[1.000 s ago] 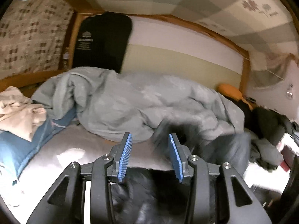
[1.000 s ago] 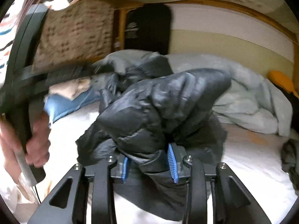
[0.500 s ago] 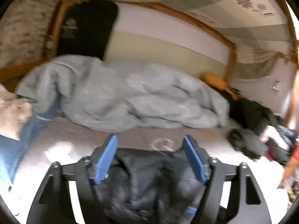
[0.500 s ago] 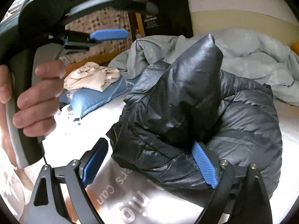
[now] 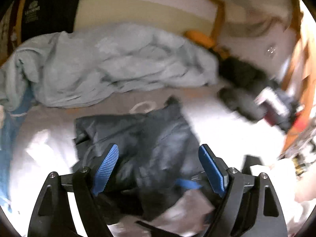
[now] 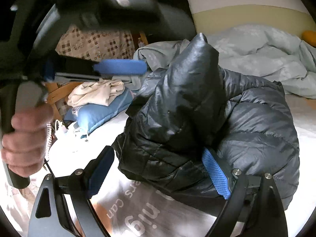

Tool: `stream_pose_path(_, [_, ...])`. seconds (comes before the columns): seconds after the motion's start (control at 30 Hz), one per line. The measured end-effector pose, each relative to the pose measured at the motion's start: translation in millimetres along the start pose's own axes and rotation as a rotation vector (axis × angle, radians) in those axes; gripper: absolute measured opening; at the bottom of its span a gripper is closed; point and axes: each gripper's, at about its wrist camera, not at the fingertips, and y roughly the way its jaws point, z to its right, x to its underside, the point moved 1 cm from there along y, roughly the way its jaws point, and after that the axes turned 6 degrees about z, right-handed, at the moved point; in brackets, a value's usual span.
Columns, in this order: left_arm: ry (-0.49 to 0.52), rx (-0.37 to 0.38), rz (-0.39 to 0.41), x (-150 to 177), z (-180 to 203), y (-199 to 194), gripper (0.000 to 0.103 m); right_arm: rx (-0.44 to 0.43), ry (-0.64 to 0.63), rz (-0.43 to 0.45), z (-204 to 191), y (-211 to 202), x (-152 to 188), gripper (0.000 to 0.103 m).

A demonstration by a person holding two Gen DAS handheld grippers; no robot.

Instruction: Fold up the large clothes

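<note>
A black quilted puffer jacket (image 6: 207, 122) lies bunched on the white bed sheet (image 6: 83, 146), one puffy part standing up in a peak. It also shows in the left wrist view (image 5: 142, 138), lying flatter. My right gripper (image 6: 158, 169) is open, its jaws wide at the jacket's near edge, holding nothing. My left gripper (image 5: 160, 164) is open above the jacket, empty. In the right wrist view the left gripper (image 6: 120, 67) is held up at the left by a hand.
A crumpled grey duvet (image 5: 110, 65) fills the back of the bed. A blue pillow (image 6: 102, 110) with a beige garment (image 6: 96, 92) on it lies at the left. Dark clothes (image 5: 248, 83) are piled at the right by a wooden frame (image 5: 217, 13).
My right gripper let go of the jacket and opened wide. My left gripper opened wide and rose above the jacket, which now lies on the bed.
</note>
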Motion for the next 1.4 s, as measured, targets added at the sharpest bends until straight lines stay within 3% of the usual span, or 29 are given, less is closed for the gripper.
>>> stream_pose_path(0.1, [-0.013,-0.199,-0.028,4.7,-12.4,18.1,0.082,0.002,-0.005,0.001,-1.4,-0.1,-1.0,0.09])
stream_pose_path(0.17, [-0.05,-0.272,-0.03,6.6,-28.0,26.2,0.081,0.015,-0.006,0.002,-0.3,-3.4,0.5,0.09])
stream_pose_path(0.27, [-0.184,-0.294,-0.067,12.5,-62.6,38.9,0.08,0.084,-0.016,0.032,3.2,-16.3,2.2,0.09])
stream_pose_path(0.4, [-0.271,-0.357,-0.106,24.1,-95.2,46.4,0.08,0.286,-0.02,0.085,23.5,-36.5,-10.7,0.09])
stream_pose_path(0.57, [-0.301,-0.343,-0.145,42.3,-107.3,52.6,0.08,0.387,0.101,0.034,79.9,-41.8,-31.8,0.09])
stream_pose_path(0.7, [-0.287,-0.392,-0.171,49.9,-108.8,64.7,0.08,0.347,0.182,-0.007,110.7,-35.7,-38.4,0.09])
stream_pose_path(0.83, [-0.265,-0.419,-0.19,62.6,-109.0,75.0,0.08,0.296,0.188,-0.068,115.6,-24.1,-39.1,0.09])
stream_pose_path(1.0, [-0.326,-0.367,-0.216,76.3,-122.2,83.2,0.082,0.385,0.244,-0.081,147.5,-14.6,-35.8,0.09])
stream_pose_path(1.13, [-0.335,-0.367,-0.235,84.3,-124.9,93.4,0.083,0.347,0.332,-0.117,174.4,-11.7,-21.9,0.091])
stream_pose_path(1.4, [-0.389,-0.366,-0.197,97.8,-124.6,101.0,0.084,0.321,0.332,-0.161,185.5,-1.4,-13.7,0.091])
